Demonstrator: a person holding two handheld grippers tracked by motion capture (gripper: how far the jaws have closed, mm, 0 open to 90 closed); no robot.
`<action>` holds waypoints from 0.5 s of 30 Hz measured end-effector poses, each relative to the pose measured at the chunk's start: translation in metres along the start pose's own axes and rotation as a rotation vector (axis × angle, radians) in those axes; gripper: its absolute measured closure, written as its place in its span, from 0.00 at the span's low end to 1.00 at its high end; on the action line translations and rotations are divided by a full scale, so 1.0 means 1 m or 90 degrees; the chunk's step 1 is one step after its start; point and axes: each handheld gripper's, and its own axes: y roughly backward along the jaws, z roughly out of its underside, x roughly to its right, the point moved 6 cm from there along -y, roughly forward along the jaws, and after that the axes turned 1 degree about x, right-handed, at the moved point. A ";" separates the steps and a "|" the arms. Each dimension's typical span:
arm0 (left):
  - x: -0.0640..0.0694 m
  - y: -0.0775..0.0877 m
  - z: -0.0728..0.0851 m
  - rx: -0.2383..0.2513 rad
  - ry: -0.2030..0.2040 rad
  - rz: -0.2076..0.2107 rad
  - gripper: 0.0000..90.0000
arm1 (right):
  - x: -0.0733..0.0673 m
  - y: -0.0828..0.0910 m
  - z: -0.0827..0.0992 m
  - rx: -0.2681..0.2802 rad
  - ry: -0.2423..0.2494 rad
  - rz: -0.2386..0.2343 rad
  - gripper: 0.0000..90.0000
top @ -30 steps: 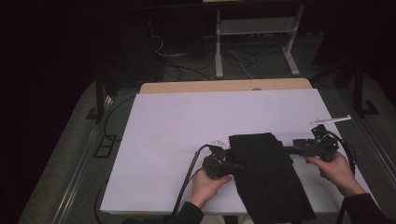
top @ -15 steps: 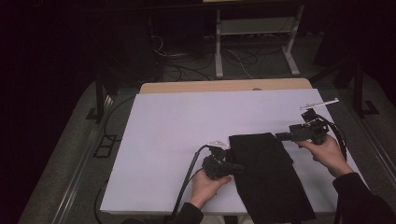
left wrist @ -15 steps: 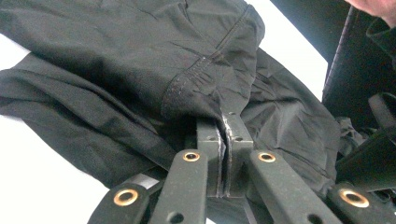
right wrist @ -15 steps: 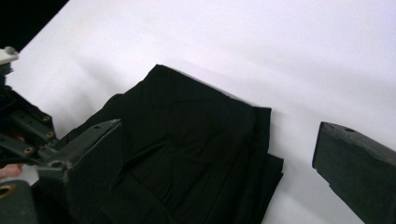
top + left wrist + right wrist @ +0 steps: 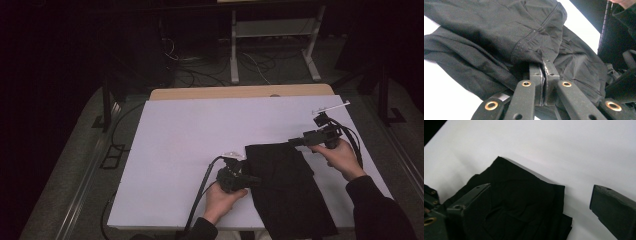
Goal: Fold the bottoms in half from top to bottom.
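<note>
Left gripper (image 5: 252, 179) pinches black garment's (image 5: 285, 185) left edge. Right gripper (image 5: 294, 142), jaws just spread and empty, hovers at its far right corner; long axis runs toward tabletop's (image 5: 200, 130) near edge.

The black cloth (image 5: 287, 187) runs past the bottom edge in the high view, so its lower end is cut off. In the left gripper view, the fabric (image 5: 499, 37) swallows the fingers' tips. The room beyond the bench (image 5: 200, 130) is too dark to read.
</note>
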 end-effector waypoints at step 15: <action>-0.002 -0.002 0.003 0.000 0.006 0.001 0.96 | 0.005 -0.026 0.008 -0.033 -0.025 -0.015 0.10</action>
